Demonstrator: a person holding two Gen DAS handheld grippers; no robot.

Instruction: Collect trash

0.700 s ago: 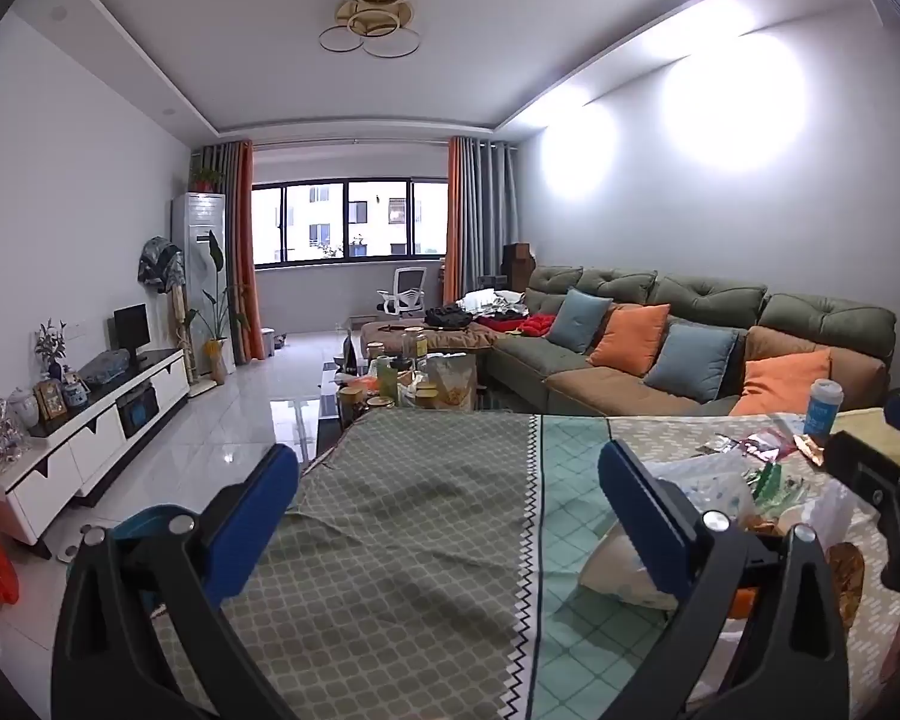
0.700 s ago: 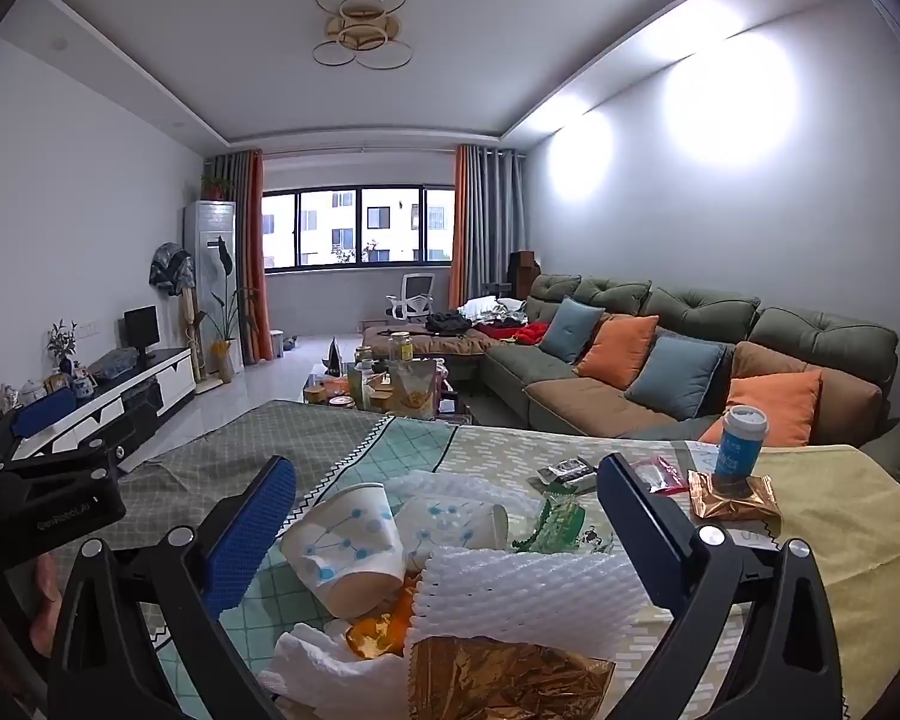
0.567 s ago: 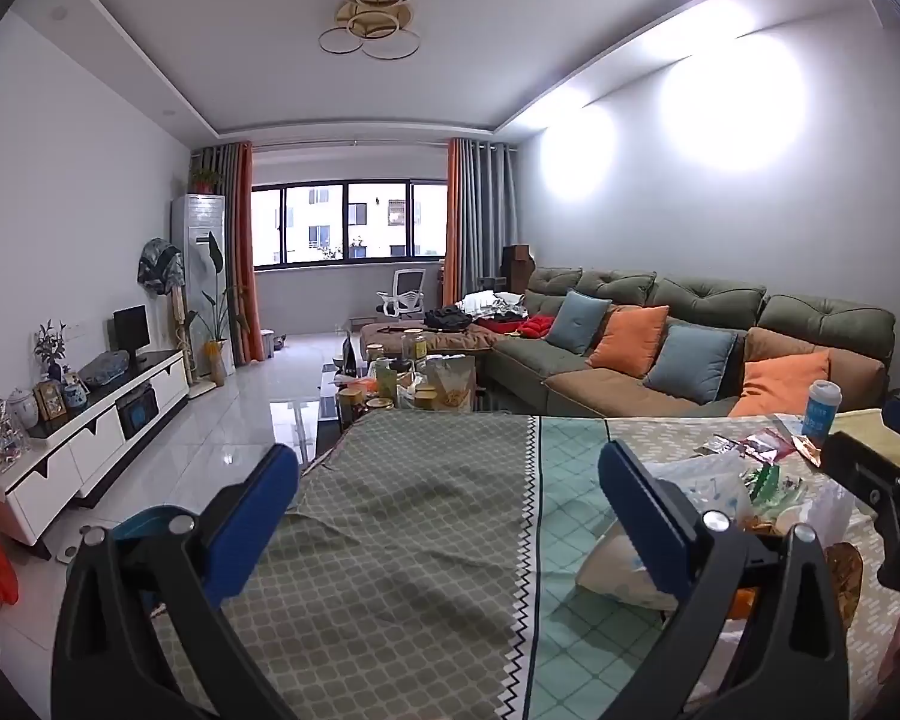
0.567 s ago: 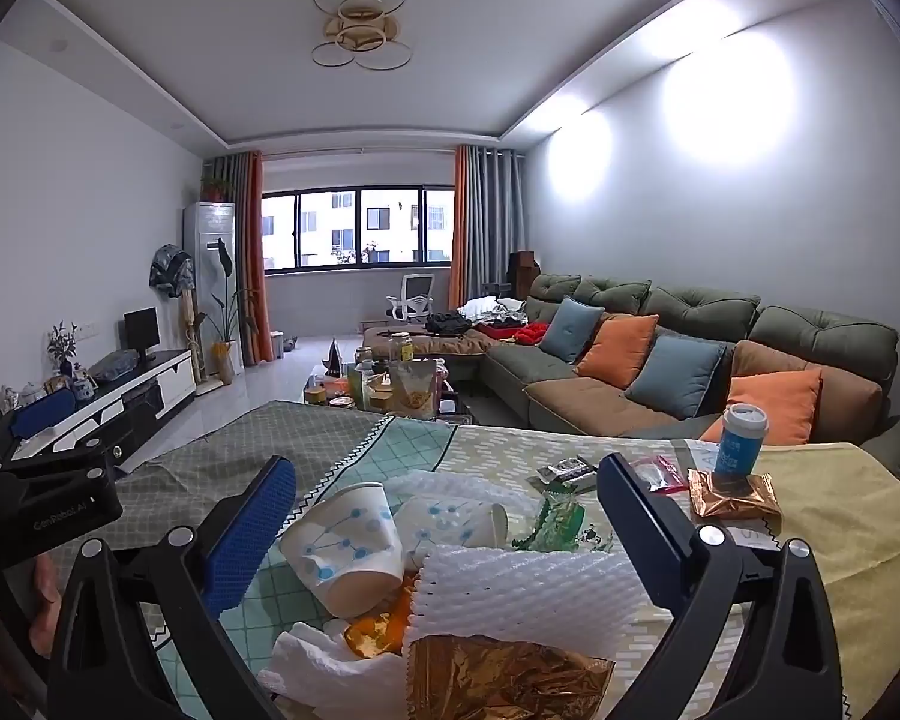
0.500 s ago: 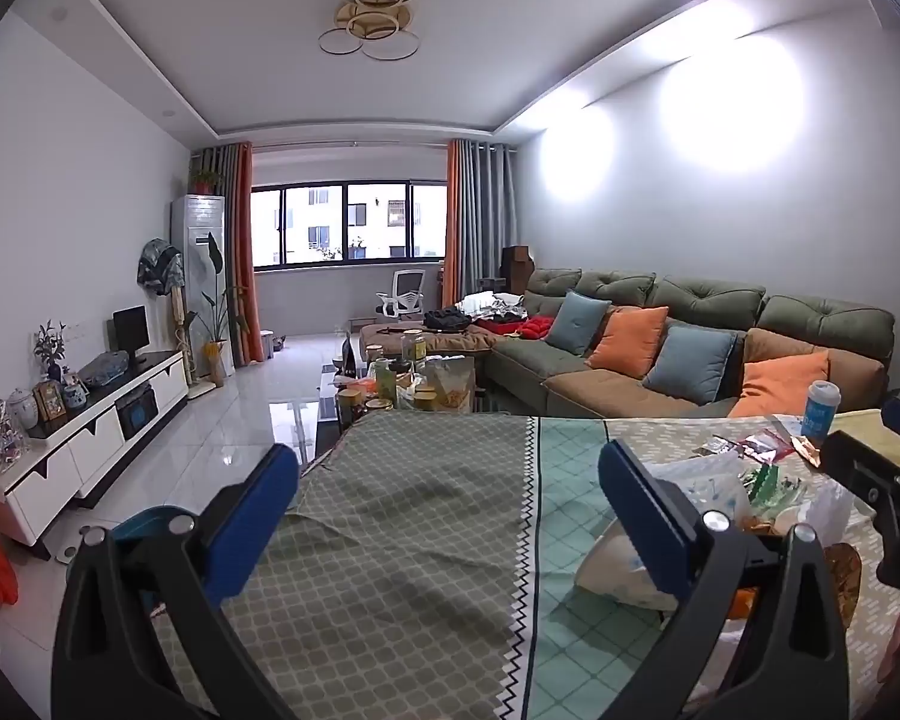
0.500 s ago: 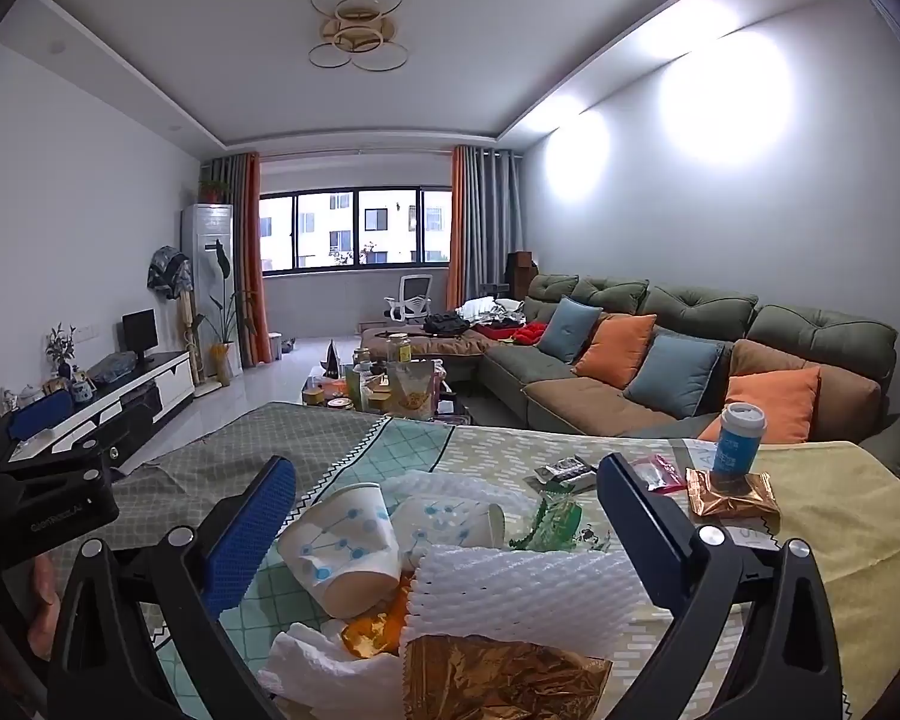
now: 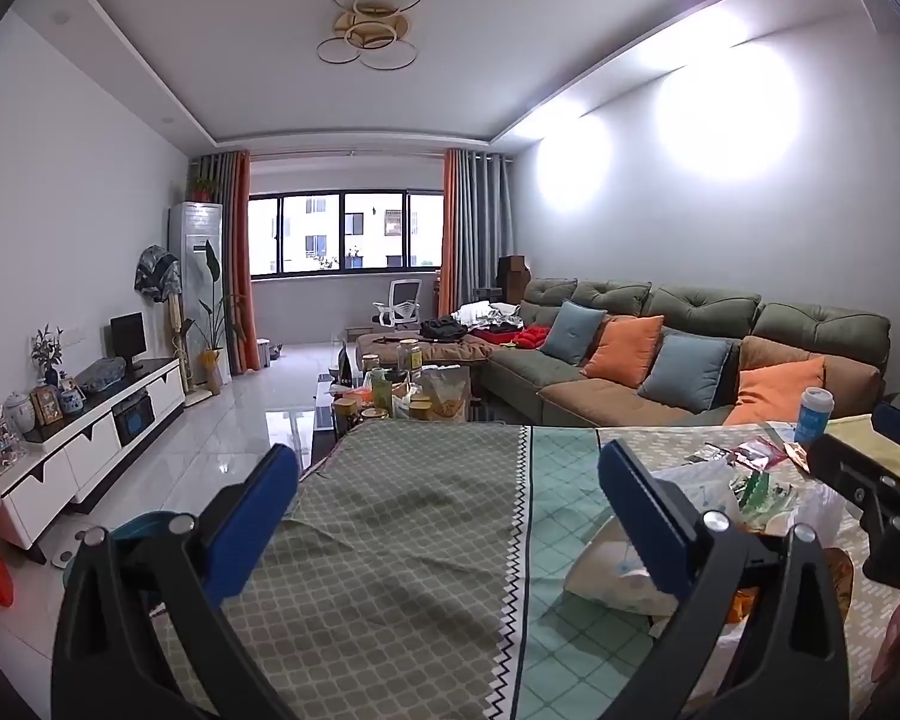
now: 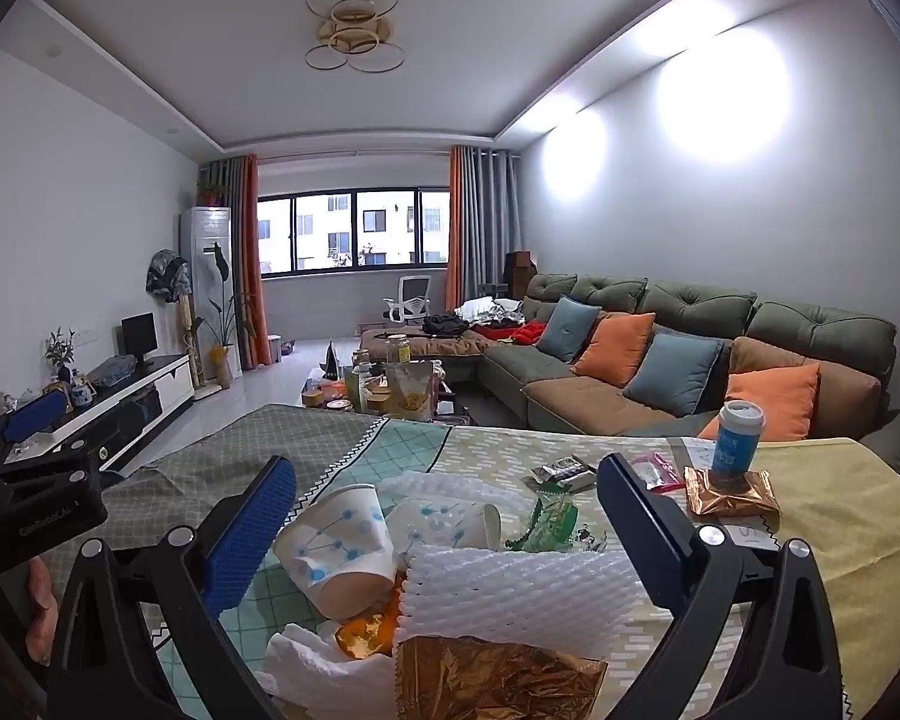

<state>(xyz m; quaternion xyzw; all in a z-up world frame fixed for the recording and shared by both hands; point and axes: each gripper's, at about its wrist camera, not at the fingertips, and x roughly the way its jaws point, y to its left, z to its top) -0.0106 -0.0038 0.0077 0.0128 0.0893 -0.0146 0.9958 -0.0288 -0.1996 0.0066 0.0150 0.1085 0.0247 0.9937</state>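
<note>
Trash pile (image 8: 486, 576) sits on the patterned tablecloth (image 7: 390, 570): two paper cups (image 8: 336, 546) on their sides, white foam netting (image 8: 522, 594) and a gold wrapper (image 8: 498, 684) nearest. Right gripper (image 8: 444, 516) hangs over the pile, jaws wide apart, empty. Left gripper (image 7: 450, 498), left of the pile, is also spread wide over bare cloth.

Matt woven tablecloth (image 7: 390, 540), crinkled glossy gold foil wrapper (image 8: 498, 681), ribbed white foam sheet (image 8: 522, 594).

place: home living room | evidence: sofa (image 7: 660, 360) (cushioned), TV cabinet (image 7: 90, 432), curtains (image 7: 240, 264)
</note>
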